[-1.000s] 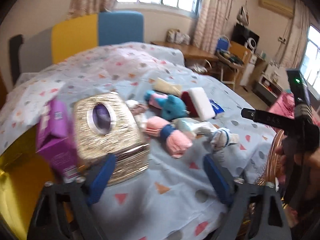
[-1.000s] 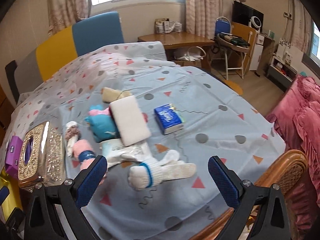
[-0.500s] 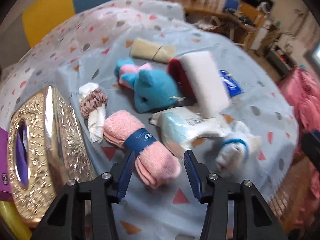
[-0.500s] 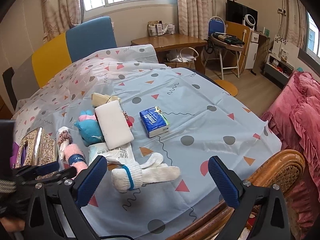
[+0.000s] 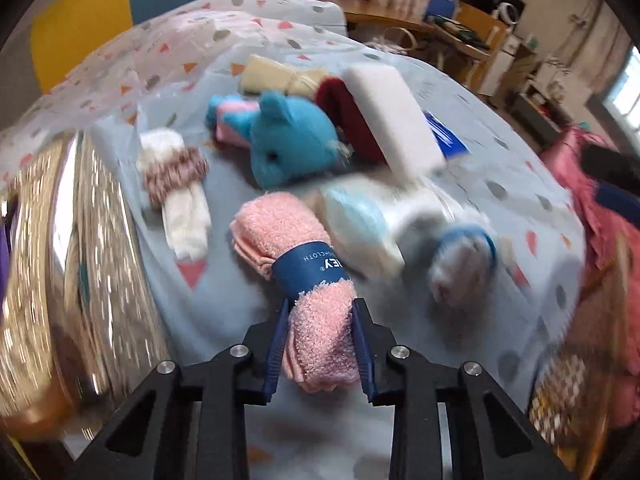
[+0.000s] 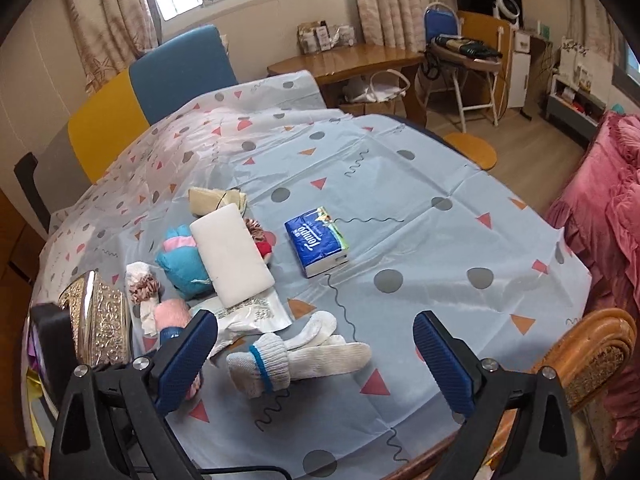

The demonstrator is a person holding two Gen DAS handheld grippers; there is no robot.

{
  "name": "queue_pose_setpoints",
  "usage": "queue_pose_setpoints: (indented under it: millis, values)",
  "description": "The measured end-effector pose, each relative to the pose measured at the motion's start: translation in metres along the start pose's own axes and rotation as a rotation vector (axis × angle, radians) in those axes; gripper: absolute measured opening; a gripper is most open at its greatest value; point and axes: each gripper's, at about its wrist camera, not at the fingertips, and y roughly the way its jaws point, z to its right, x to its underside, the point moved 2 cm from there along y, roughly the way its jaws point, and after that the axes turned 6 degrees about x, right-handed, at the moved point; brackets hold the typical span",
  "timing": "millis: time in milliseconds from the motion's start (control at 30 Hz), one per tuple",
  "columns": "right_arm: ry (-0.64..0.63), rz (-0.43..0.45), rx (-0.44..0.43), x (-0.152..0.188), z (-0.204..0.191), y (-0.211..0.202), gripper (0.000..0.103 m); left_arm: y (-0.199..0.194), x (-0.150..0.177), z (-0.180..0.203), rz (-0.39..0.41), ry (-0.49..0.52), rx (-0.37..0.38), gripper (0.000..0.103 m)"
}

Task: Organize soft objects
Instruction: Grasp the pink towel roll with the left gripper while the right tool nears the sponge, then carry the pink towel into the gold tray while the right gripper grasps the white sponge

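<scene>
A rolled pink towel with a dark blue paper band lies on the blue patterned tablecloth. My left gripper points down at it, and its jaws are closing with the blue pads pressing both sides of the towel's near end. The towel also shows at the left of the right wrist view. My right gripper hangs open above a rolled pair of white socks and touches nothing. Beyond the towel lie a blue plush toy, a white sponge and a white wipes pack.
A gold embossed tissue box stands close on the left of the towel. A white cloth in a pink scrunchie, a cream cloth and a blue tissue pack lie nearby. A wicker chair back rises at the near right edge.
My left gripper came down over the pink towel and its jaws narrowed from wide open onto the towel's end. The right gripper drifted slightly and stays open.
</scene>
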Motion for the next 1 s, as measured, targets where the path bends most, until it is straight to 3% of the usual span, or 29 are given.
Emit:
queue_pose_setpoints:
  millis: [200, 500, 700, 767, 933, 1000]
  values:
    - [-0.073, -0.072, -0.057, -0.006, -0.026, 0.019, 0.093, -0.011, 0.035, 0.01, 0.021, 0.078, 0.035, 0.032]
    - [-0.179, -0.108, 0.017, -0.045, -0.078, 0.072, 0.093, 0.012, 0.026, 0.001, -0.013, 0.02, 0.047, 0.043]
    - [-0.241, -0.198, 0.032, -0.049, -0.096, 0.115, 0.092, 0.006, 0.031, 0.003, 0.025, 0.007, 0.063, 0.032]
    - [-0.211, -0.182, 0.023, -0.045, -0.092, 0.116, 0.053, -0.004, 0.032, 0.006, 0.042, 0.027, 0.065, 0.032]
    - [-0.155, -0.134, -0.051, -0.032, -0.083, 0.105, 0.052, -0.037, 0.028, 0.007, 0.096, 0.045, 0.098, 0.031]
    - [-0.1, -0.12, -0.118, -0.029, -0.078, 0.101, 0.052, -0.053, 0.019, 0.005, 0.132, 0.041, 0.096, 0.032]
